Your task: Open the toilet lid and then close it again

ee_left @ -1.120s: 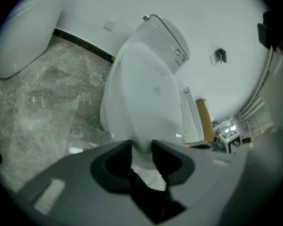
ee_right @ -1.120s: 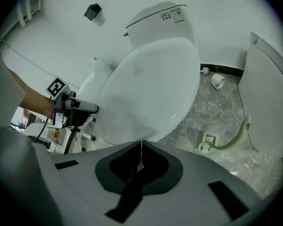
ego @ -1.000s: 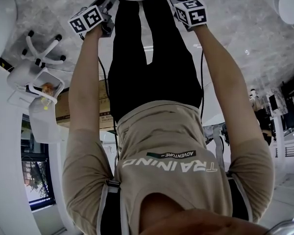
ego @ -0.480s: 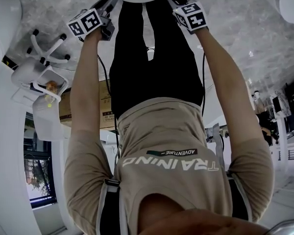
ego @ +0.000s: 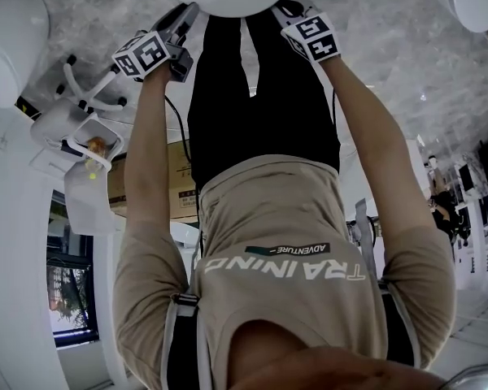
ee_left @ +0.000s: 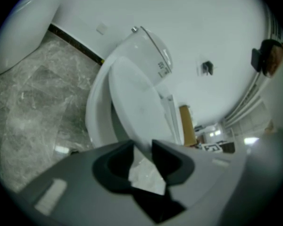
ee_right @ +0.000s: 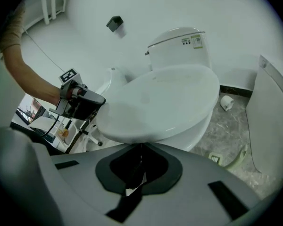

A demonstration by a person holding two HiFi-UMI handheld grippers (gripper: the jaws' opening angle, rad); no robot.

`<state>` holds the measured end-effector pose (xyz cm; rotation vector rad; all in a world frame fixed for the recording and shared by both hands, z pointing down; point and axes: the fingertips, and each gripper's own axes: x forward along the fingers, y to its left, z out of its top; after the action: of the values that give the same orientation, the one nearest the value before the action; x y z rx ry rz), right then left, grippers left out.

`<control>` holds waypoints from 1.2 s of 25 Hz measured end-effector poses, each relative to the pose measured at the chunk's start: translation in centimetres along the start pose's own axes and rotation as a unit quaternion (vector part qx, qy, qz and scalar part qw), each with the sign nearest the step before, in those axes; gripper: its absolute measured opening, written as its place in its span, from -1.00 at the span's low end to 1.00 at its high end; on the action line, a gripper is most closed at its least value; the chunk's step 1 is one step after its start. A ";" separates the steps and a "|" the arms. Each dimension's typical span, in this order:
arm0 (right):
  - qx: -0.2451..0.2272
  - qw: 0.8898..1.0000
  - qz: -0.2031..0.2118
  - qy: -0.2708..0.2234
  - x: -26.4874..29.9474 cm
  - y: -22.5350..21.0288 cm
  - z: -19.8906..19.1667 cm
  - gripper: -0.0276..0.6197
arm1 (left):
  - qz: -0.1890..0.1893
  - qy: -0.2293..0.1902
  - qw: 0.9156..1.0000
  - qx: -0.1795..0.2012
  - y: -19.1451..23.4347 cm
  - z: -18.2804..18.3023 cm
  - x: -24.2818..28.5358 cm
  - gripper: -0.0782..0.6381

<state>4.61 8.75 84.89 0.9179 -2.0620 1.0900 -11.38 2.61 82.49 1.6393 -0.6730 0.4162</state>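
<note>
Toilet lid point(ee_right: 165, 102) fills the centre of the right gripper view, white and oval. It is lifted at its front edge and tilted, so I see a gap between it and the bowl point(ee_right: 200, 126) under it. Its back side is at the tank point(ee_right: 179, 41) in the upper middle of that frame. My left gripper point(ee_left: 142, 146) has the rim of the lid between its jaws, at the lower centre of the left gripper view. The jaws stand wide, both tips lie against the rim, and they have just been opening a little more. My right gripper point(ee_right: 141, 147) is narrow: the two jaws are together with only a thin slit and nothing inside. Its tips sit directly under the front rim at the lower centre of the frame, and I cannot tell if they push on it. In the head view both claws are at the top edge, one at each side of the white oval. On the marble floor point(ee_right: 236, 124), at the right of the right gripper view, lies a paper roll point(ee_right: 226, 102), near the bowl but apart from it. A small dark fitting point(ee_right: 114, 22) is on the wall at the upper left
</note>
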 end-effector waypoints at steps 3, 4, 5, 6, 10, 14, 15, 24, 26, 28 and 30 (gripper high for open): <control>-0.026 1.000 0.002 -0.014 -1.7 0.8 1.6 -0.87 | -0.009 0.002 1.000 0.004 -1.9 0.7 -1.0 -0.44; -0.033 0.999 0.002 -0.019 -2.3 0.8 2.3 -0.87 | -0.011 0.003 1.000 0.007 -2.5 1.2 -1.2 -0.44; -0.039 0.999 0.002 -0.024 -2.7 0.7 3.0 -0.87 | -0.014 0.003 1.000 0.010 -3.0 1.8 -1.3 -0.44; -0.044 0.999 0.002 -0.028 -3.0 0.7 3.7 -0.87 | -0.016 0.004 1.000 0.012 -3.4 2.3 -1.4 -0.44; -0.056 0.998 0.007 -0.031 -4.0 1.3 5.7 -0.87 | -0.014 0.011 1.000 0.014 -4.4 3.6 -2.4 -0.41; -0.059 0.997 0.006 -0.038 -6.0 1.2 8.7 -0.87 | -0.027 -0.011 1.000 0.001 -6.4 6.0 -3.7 -0.40; -0.056 0.998 0.006 -0.041 -6.3 1.0 9.6 -0.87 | -0.029 -0.016 0.999 -0.004 -6.8 6.6 -4.0 -0.40; -0.052 0.998 0.005 -0.043 -9.4 -0.5 14.5 -0.87 | -0.033 -0.039 0.997 -0.063 -10.1 10.5 -5.7 -0.39; -0.045 0.998 0.008 -0.048 -9.5 -0.5 15.5 -0.87 | -0.042 -0.060 0.994 -0.083 -10.3 11.3 -6.0 -0.39; -0.046 0.998 0.011 -0.049 -9.5 -0.5 16.2 -0.87 | -0.060 -0.087 0.988 -0.111 -10.5 12.0 -6.4 -0.40; -0.056 0.997 0.017 -0.045 -9.6 -0.5 16.8 -0.87 | -0.087 -0.117 0.979 -0.143 -10.7 12.6 -6.9 -0.40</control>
<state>7.05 -3.24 69.90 0.8935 -2.1965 0.9549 -11.12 -7.57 67.72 1.4676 -0.7213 -0.0032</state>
